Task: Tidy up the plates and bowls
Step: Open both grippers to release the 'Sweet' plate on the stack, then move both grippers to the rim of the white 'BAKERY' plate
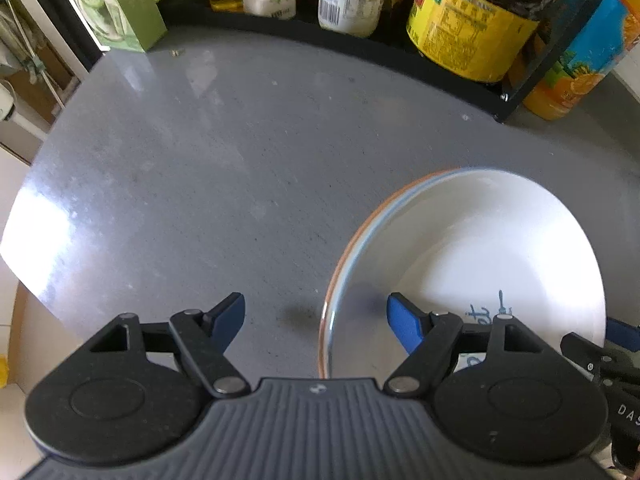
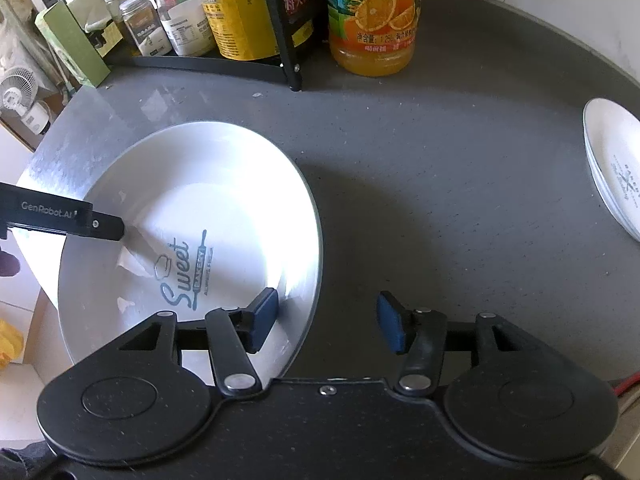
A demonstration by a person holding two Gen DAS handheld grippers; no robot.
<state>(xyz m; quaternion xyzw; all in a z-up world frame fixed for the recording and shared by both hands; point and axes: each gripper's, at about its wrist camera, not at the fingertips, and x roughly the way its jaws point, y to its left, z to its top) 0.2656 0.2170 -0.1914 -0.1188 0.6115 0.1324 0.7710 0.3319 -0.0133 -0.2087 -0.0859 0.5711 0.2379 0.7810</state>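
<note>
Plate stack (image 2: 208,216) sits on the grey counter (image 2: 440,184), "Sweet" plate on top. We have the left gripper (image 1: 316,320) spread wide across its left rim and the right gripper (image 2: 328,320) gaping over its right rim; neither grips anything. More plates (image 2: 612,168) lie far right.

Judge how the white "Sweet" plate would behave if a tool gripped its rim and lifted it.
The plate looks like glazed ceramic: probably rigid, fairly heavy and breakable. Its glossy, sloped rim may slip between narrow pads. Gripped at one edge by the right tool, it would likely sag away from the grip.
</note>
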